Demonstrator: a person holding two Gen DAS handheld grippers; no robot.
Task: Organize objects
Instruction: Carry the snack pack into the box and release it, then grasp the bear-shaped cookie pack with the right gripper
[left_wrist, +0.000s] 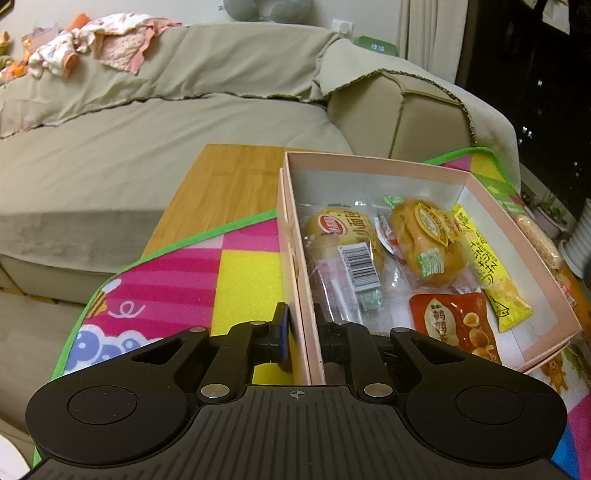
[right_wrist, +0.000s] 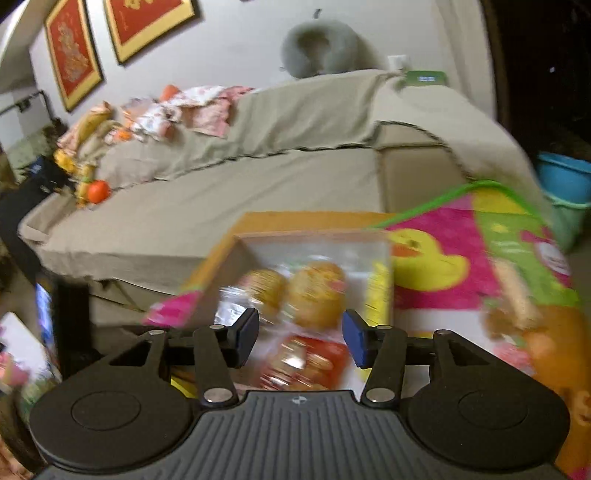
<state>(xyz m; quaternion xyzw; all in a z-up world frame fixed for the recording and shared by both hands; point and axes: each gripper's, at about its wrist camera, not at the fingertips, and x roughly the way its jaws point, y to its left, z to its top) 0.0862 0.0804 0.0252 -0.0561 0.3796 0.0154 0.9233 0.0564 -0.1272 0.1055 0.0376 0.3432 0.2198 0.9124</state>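
Observation:
A pink cardboard box (left_wrist: 517, 225) stands on a colourful play mat (left_wrist: 207, 273). It holds two wrapped buns (left_wrist: 424, 240), a yellow snack stick pack (left_wrist: 491, 273) and a red snack packet (left_wrist: 454, 321). My left gripper (left_wrist: 301, 332) is shut on the box's near left wall, one finger outside, one inside. In the blurred right wrist view, my right gripper (right_wrist: 301, 338) is open and empty, above the box (right_wrist: 314, 236) and over the red packet (right_wrist: 306, 362).
The mat covers a wooden table (left_wrist: 229, 173) in front of a beige sofa (left_wrist: 184, 122) with clothes on its back. A wrapped snack bar (left_wrist: 539, 240) lies on the mat right of the box. A blue bucket (right_wrist: 565, 184) stands at far right.

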